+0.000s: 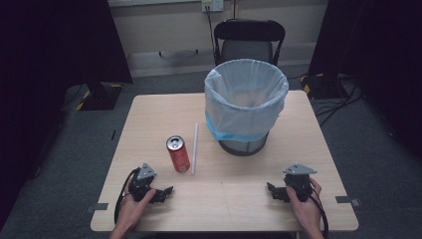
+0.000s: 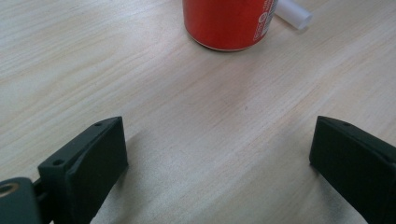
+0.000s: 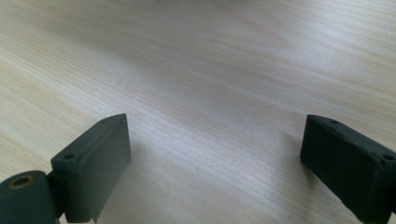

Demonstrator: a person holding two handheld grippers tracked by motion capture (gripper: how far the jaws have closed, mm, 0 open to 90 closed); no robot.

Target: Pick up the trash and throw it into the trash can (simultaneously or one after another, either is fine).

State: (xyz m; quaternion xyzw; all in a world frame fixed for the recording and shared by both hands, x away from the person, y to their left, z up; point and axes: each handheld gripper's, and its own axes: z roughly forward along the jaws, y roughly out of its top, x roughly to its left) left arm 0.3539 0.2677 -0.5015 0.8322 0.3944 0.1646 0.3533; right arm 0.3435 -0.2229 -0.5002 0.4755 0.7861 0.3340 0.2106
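The can [image 1: 178,153] stands upright on the surface [image 1: 229,199], with the white tube [image 1: 194,148] just beside it and the lined bin [image 1: 246,104] beyond the tube. The left gripper [image 1: 166,191] rests near the can, jaws wide and empty. The right gripper [image 1: 270,188] lies well apart from the can, jaws also wide, holding nothing.

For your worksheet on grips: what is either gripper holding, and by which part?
Nothing is held. The left gripper and right gripper are open above bare table.
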